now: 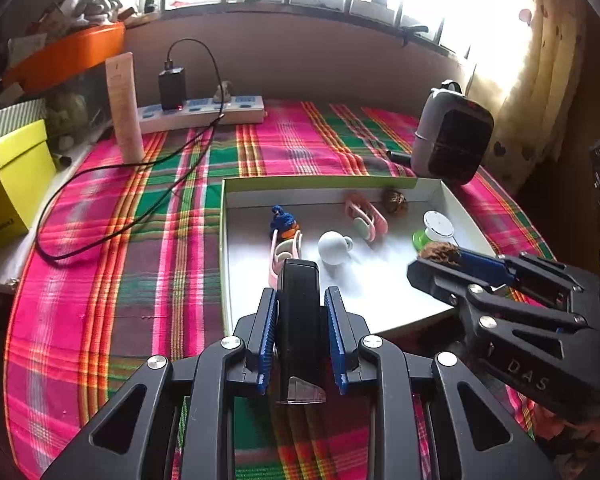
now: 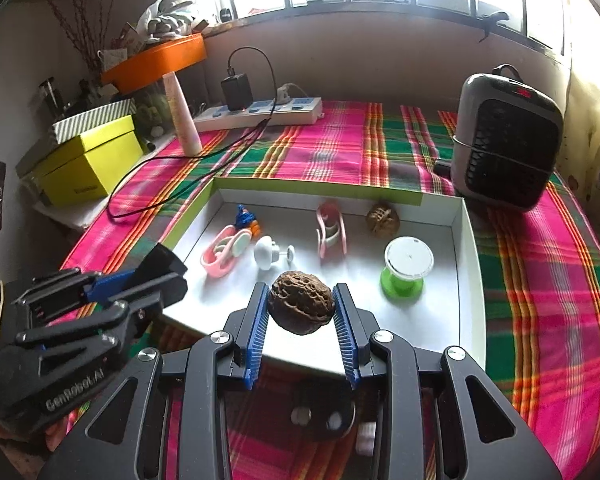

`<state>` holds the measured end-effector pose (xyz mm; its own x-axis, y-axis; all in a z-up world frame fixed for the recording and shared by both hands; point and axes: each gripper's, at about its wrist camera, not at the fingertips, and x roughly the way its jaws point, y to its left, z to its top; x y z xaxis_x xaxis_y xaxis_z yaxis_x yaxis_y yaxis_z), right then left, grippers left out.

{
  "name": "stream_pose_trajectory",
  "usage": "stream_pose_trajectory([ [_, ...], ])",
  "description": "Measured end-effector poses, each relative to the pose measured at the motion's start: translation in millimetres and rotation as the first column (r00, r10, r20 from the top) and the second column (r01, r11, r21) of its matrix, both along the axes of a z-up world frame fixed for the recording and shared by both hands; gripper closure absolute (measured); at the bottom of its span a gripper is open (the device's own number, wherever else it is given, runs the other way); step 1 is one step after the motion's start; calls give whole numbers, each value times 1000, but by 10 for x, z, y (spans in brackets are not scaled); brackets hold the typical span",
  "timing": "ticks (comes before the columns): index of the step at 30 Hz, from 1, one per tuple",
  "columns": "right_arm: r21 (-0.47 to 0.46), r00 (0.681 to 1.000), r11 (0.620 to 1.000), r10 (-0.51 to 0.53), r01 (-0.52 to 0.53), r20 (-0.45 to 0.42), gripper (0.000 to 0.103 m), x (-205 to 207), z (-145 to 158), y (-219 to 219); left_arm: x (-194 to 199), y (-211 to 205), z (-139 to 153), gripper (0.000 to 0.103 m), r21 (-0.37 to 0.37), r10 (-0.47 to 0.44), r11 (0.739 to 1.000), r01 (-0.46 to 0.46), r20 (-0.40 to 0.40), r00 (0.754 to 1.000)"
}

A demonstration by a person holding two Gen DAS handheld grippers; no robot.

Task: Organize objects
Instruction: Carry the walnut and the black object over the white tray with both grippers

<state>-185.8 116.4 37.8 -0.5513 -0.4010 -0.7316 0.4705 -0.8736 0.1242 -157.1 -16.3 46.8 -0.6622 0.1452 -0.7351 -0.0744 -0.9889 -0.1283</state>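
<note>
My left gripper [image 1: 300, 304] is shut on a black rectangular block [image 1: 299, 320], held over the near left edge of the white box lid tray [image 1: 380, 296]. My right gripper [image 2: 301, 300] is shut on a brown walnut [image 2: 301, 307], held over the tray's near edge [image 2: 440, 328]. The right gripper [image 1: 440, 258] and its walnut [image 1: 439, 251] also show in the left wrist view. The left gripper [image 2: 160, 270] and its block [image 2: 162, 261] show in the right wrist view. In the tray lie a second walnut [image 2: 383, 219], a green spool [image 2: 406, 270], a white knob [image 2: 267, 253], pink clips [image 2: 224, 254] [image 2: 330, 230] and a blue-orange figure [image 2: 245, 218].
The table has a pink-green plaid cloth [image 2: 340, 148]. A grey heater [image 2: 506, 136] stands at the back right. A power strip with a black charger [image 2: 260, 110], a black cable [image 2: 172, 172], a pink tube [image 2: 182, 114] and a yellow box [image 2: 88, 158] sit at the back left.
</note>
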Motion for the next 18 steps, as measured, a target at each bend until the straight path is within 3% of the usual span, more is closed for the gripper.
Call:
stream_pose_trajectory([
  [18, 29, 999, 1000, 6, -8, 44, 69, -228, -144, -94, -165, 49, -107, 81, -10, -11, 1000, 11, 23, 1000],
])
